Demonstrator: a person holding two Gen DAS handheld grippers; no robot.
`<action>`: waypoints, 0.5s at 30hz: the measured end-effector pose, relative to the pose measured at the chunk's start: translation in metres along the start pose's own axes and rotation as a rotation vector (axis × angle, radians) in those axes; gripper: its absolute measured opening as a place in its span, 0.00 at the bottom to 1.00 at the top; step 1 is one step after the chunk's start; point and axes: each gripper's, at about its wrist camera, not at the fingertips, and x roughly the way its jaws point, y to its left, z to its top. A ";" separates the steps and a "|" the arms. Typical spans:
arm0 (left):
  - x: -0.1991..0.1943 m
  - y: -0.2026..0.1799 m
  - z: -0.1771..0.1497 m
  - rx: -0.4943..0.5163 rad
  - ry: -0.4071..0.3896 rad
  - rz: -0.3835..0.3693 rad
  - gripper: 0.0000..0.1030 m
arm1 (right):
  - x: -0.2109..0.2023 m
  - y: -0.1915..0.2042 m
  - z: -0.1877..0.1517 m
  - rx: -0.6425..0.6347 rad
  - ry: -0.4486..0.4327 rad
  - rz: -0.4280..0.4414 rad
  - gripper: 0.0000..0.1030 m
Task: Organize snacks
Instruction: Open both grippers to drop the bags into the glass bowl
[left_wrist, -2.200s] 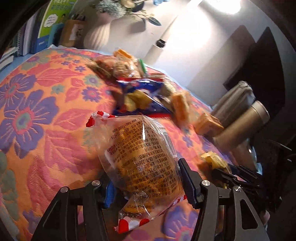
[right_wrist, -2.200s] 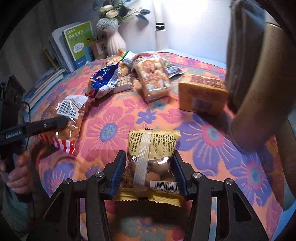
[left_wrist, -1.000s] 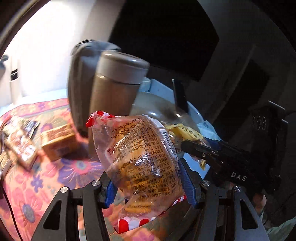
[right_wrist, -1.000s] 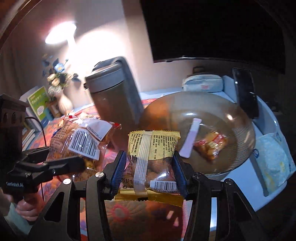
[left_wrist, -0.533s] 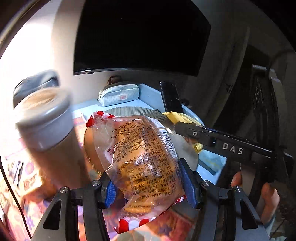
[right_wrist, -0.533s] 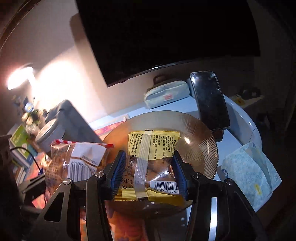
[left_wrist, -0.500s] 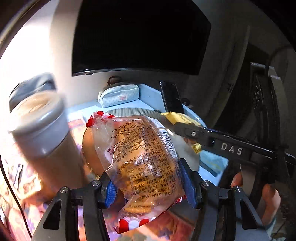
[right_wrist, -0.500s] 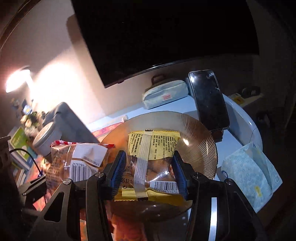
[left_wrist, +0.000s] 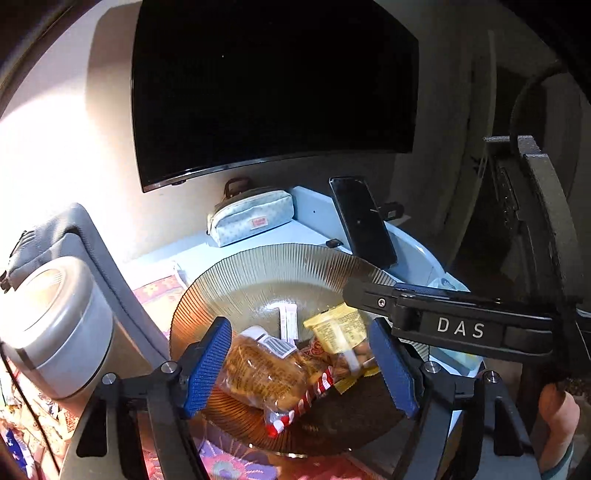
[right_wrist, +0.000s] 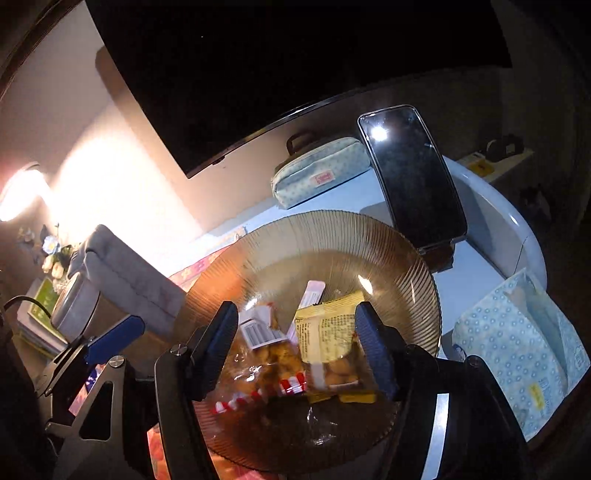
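ribbed amber glass plate (right_wrist: 406, 258); crinkly clear cookie bag (left_wrist: 266, 373), yellow packet (right_wrist: 328, 332).

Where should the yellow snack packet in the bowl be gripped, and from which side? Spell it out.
Grip the yellow packet across its plump lower half, coming down from above. It lies in the brown bowl with the clear cookie bag against its left edge, so a sideways approach would likely snag that bag.
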 end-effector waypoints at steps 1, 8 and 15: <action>-0.004 0.000 -0.001 -0.003 -0.002 -0.008 0.72 | -0.003 0.002 -0.001 -0.001 -0.001 0.002 0.63; -0.054 0.014 -0.011 -0.053 -0.062 -0.075 0.72 | -0.023 0.020 -0.012 -0.043 -0.020 0.031 0.63; -0.133 0.040 -0.028 -0.072 -0.159 -0.029 0.72 | -0.045 0.052 -0.032 -0.087 -0.007 0.140 0.63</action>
